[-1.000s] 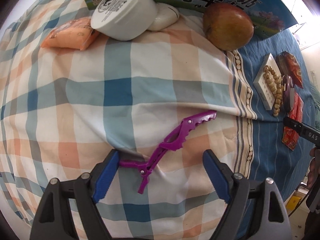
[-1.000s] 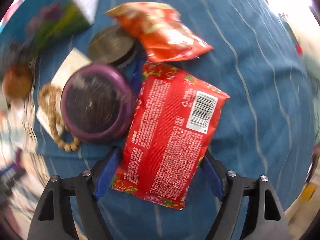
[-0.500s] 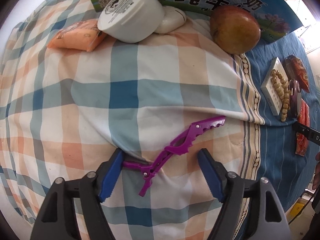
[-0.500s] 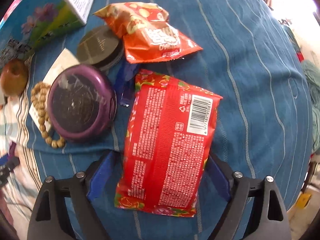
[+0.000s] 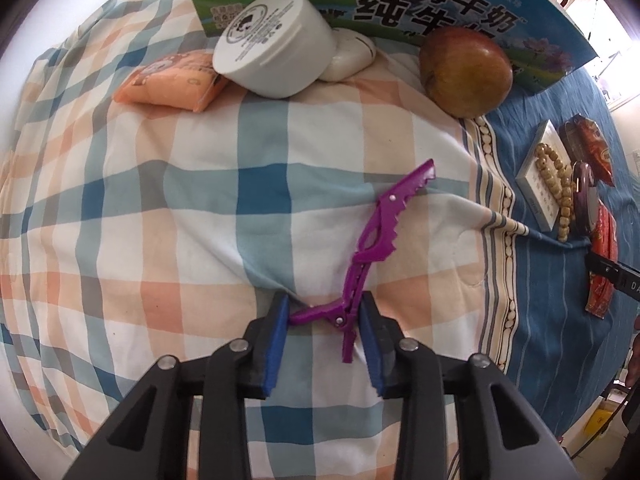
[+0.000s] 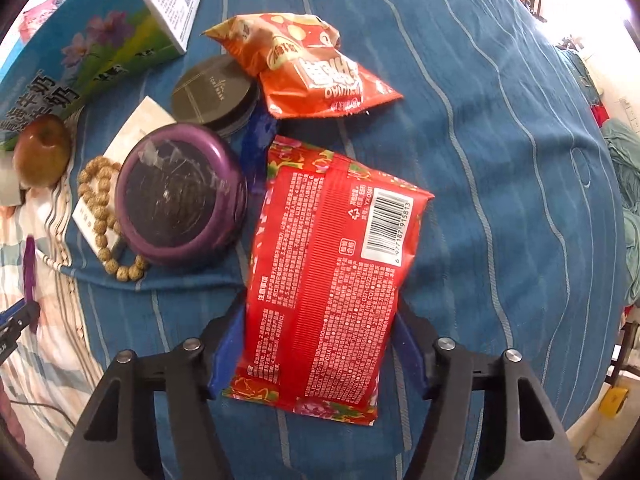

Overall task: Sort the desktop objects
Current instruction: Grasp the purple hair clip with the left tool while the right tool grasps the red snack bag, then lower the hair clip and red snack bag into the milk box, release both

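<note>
L gripper (image 5: 323, 322): fingers have just been closing, now narrow, pinching the purple hair clip (image 5: 372, 252) by its handle end on the plaid cloth (image 5: 160, 208). Next, I'd judge: lift clear; open cloth to the left. R gripper (image 6: 318, 354): fingers closing w/ the red snack packet (image 6: 328, 280) between them, touching its sides; purple round case (image 6: 180, 196) just beside, blue cloth (image 6: 500, 160) free on the right.

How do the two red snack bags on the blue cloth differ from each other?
The flat red packet lies back side up, showing its barcode and fine print; the crinkled chip bag shows big lettering and pictured chips. The flat packet sits between the right gripper fingers, its pads at both edges; the chip bag lies beyond, overlapping the dark round tin. Both are sealed and mostly red.
</note>
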